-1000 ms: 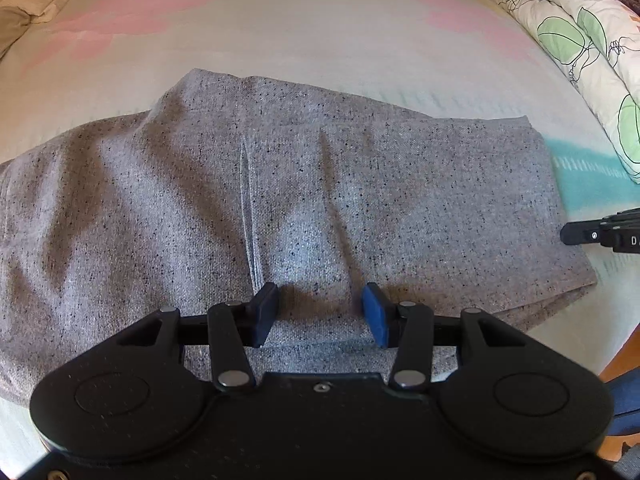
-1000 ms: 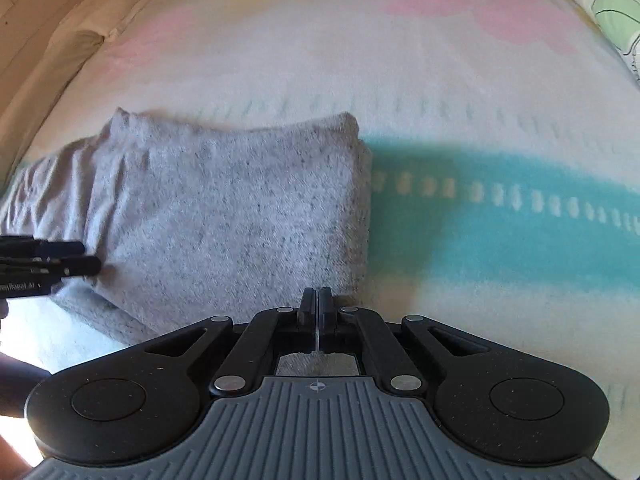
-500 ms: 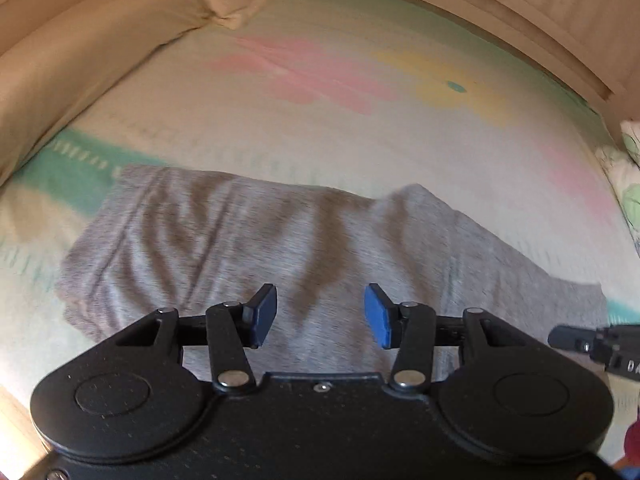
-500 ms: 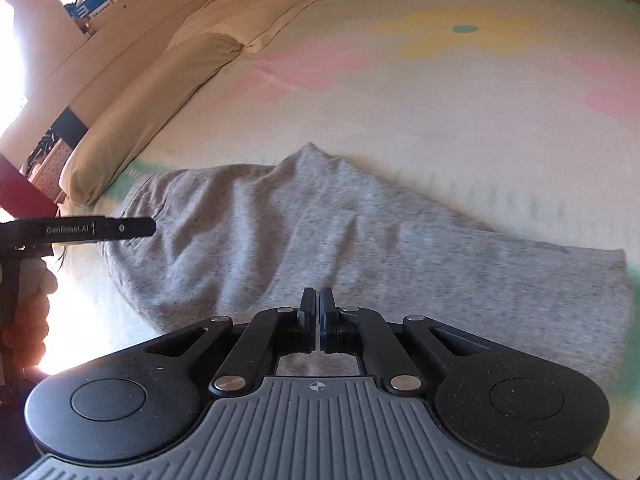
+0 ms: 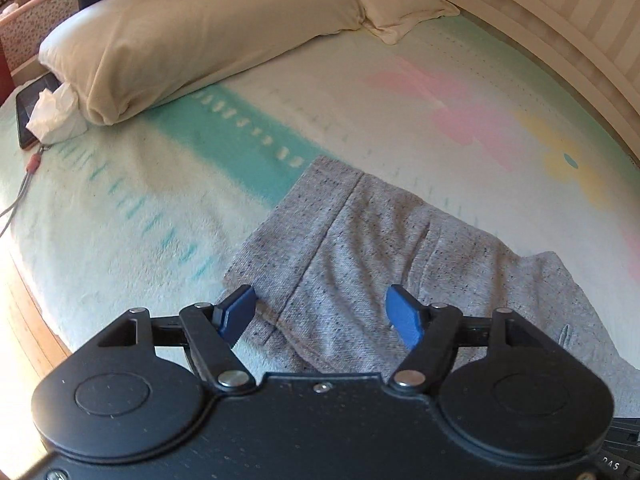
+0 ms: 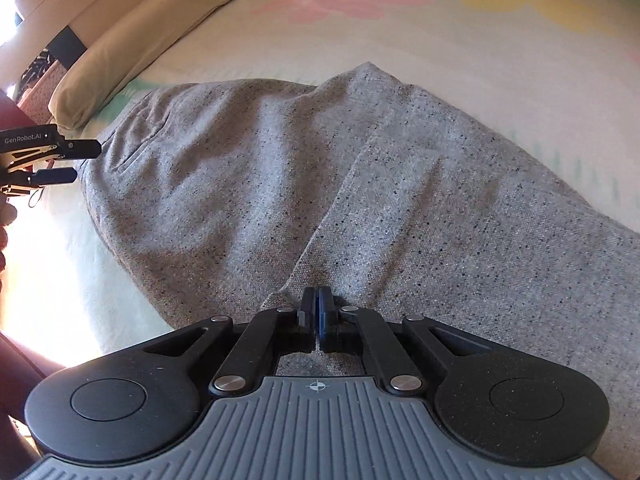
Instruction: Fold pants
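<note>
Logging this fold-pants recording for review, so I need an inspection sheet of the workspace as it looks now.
Surface: pastel flower-print bed blanket, teal stripe.
Job's things: speckled grey knit pants lying partly folded, wrinkled.
Clutter: dark phone under a crumpled white tissue, beside the long beige pillow.
Grippers: left gripper open above the pants' end, holding nothing; right gripper shut over the pants, grip on cloth unclear.
Cables: thin grey cord with reddish bead near the phone.
Surroundings: striped wall behind the bed.
</note>
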